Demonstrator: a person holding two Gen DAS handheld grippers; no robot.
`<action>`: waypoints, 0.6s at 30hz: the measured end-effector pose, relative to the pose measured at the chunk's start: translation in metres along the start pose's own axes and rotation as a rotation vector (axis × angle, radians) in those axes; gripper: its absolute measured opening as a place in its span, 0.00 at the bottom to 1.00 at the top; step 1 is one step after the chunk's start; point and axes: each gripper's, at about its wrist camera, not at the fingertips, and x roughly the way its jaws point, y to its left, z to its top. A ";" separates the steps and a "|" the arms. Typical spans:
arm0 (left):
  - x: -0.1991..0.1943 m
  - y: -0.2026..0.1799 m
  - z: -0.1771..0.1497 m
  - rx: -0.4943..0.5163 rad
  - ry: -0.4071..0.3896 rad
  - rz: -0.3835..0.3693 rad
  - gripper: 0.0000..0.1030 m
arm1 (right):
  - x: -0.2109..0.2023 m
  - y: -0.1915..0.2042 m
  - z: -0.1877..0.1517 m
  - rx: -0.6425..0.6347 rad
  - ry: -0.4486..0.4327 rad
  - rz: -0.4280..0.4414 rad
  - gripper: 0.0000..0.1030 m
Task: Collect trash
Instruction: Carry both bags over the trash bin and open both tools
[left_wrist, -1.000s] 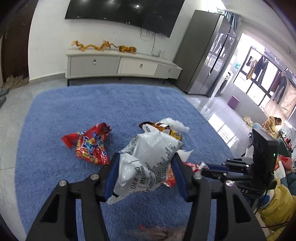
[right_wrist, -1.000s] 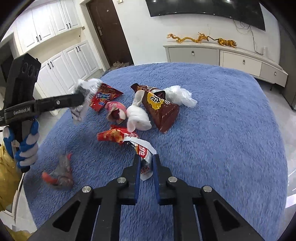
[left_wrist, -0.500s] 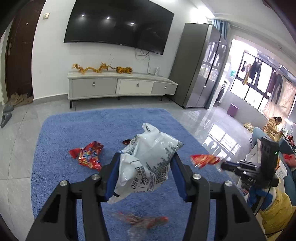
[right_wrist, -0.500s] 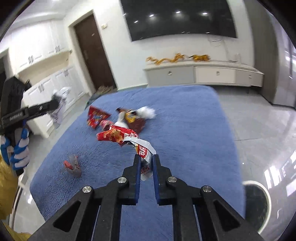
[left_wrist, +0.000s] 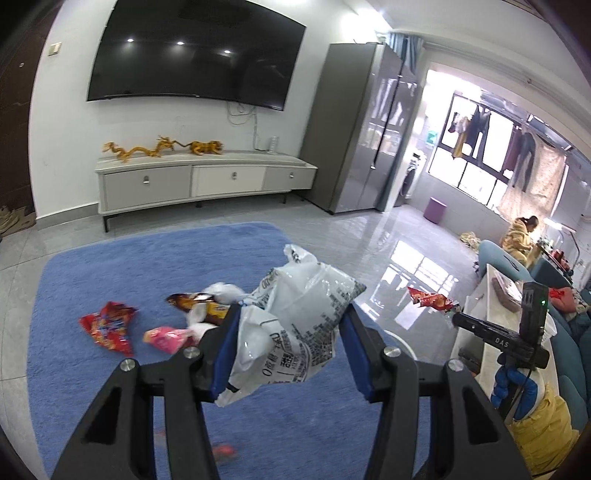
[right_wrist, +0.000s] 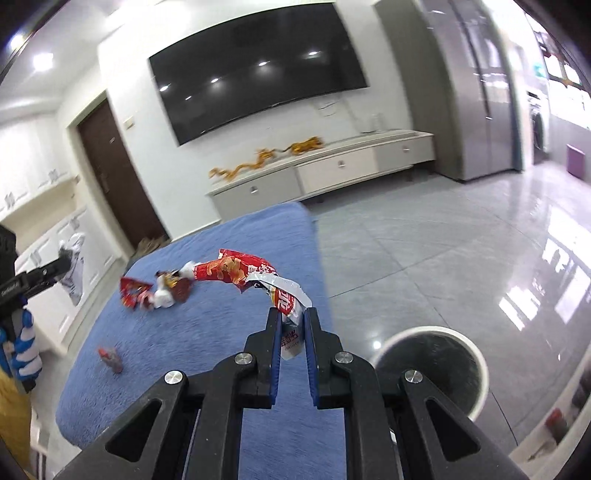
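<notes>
The right gripper (right_wrist: 291, 325) is pressed on the tail of a red chip wrapper (right_wrist: 236, 273), whose long axis is stretched up and to the left from the jaws. The round white-rimmed bin (right_wrist: 476, 354) is seen just below and to the right, so this arm is judged the nearer. The left gripper (left_wrist: 290, 343) is closed around a crumpled white bag (left_wrist: 299, 325). More wrappers (left_wrist: 109, 326) are left on the blue rug (left_wrist: 92, 398), beside grey floor tiles (right_wrist: 424, 258).

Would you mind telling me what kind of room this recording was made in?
Most likely a home living room: a large wall-mounted television hangs above a low media cabinet, and a blue shag rug covers part of the glossy tiled floor.
</notes>
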 end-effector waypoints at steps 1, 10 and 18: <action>0.003 -0.004 0.000 0.004 0.003 -0.005 0.49 | -0.005 -0.009 -0.002 0.021 -0.007 -0.012 0.11; 0.046 -0.065 0.007 0.072 0.053 -0.079 0.49 | -0.033 -0.068 -0.014 0.158 -0.044 -0.089 0.11; 0.095 -0.119 0.015 0.131 0.115 -0.133 0.49 | -0.037 -0.107 -0.027 0.243 -0.035 -0.144 0.11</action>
